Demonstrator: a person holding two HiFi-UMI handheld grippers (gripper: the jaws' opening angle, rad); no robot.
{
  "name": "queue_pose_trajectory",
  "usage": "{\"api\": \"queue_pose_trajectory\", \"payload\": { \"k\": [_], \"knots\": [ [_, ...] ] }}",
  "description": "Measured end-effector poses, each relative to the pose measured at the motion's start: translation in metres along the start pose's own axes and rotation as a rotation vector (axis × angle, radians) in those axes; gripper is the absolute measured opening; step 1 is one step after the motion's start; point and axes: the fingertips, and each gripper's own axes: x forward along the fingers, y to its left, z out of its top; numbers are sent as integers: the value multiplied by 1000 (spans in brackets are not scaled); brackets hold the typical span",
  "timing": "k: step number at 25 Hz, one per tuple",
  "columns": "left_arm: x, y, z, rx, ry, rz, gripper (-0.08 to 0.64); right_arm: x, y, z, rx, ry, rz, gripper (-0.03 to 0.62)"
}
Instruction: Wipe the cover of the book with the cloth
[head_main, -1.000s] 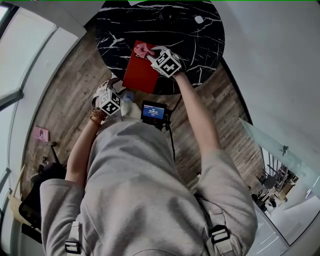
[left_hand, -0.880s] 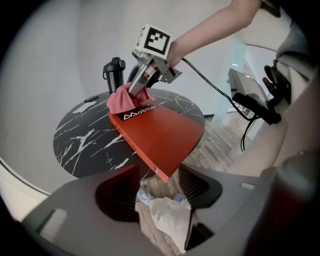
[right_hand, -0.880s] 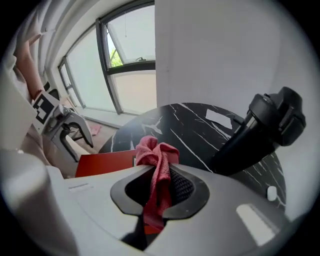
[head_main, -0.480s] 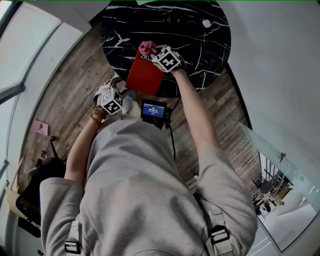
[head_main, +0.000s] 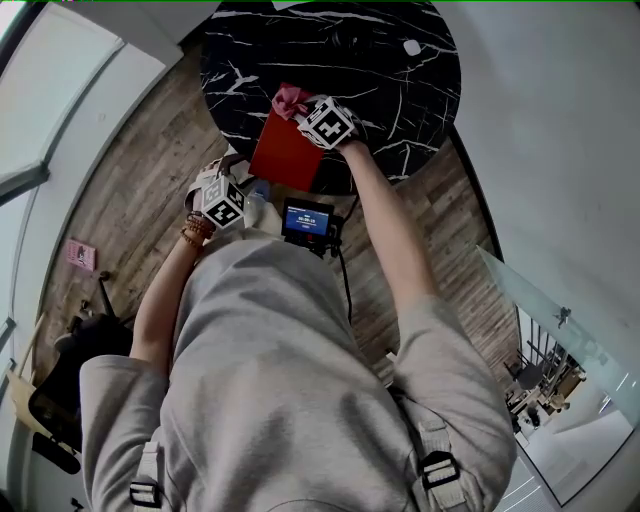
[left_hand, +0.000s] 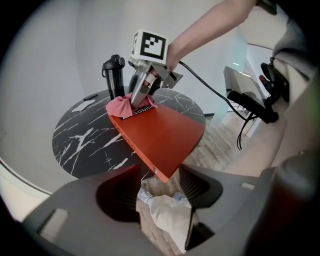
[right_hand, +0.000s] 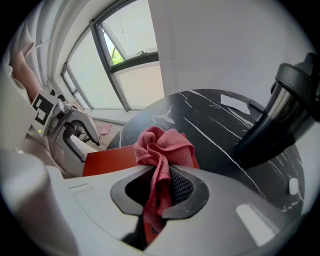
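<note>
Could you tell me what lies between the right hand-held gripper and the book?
The pink cloth, pinched in the right hand-held gripper, bunched on the book; the right gripper view shows it.

Grey short-sleeved shirt (head_main: 290, 370), black-buckled straps (head_main: 440, 468), beaded bracelet (head_main: 192, 236). Grey left tongs (left_hand: 161, 182) and right tongs (right_hand: 162, 187) carry black-and-white marker cubes (head_main: 326, 124).

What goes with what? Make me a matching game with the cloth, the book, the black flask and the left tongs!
Things:
1. cloth
2. book
3. black flask
4. left tongs

States:
A. standing upright on the table
B. open
C. pink, pinched in the right tongs
D. red, lying flat on the table

Pairs: 1-C, 2-D, 3-A, 4-B
</note>
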Motion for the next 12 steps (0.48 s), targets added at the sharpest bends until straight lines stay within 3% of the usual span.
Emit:
{"api": "queue_pose_trajectory", "payload": {
  "k": [12],
  "knots": [
    [-2,0,-2,-26,-8,32,227,1,26,-5,-14,9,26,61]
  ]
}}
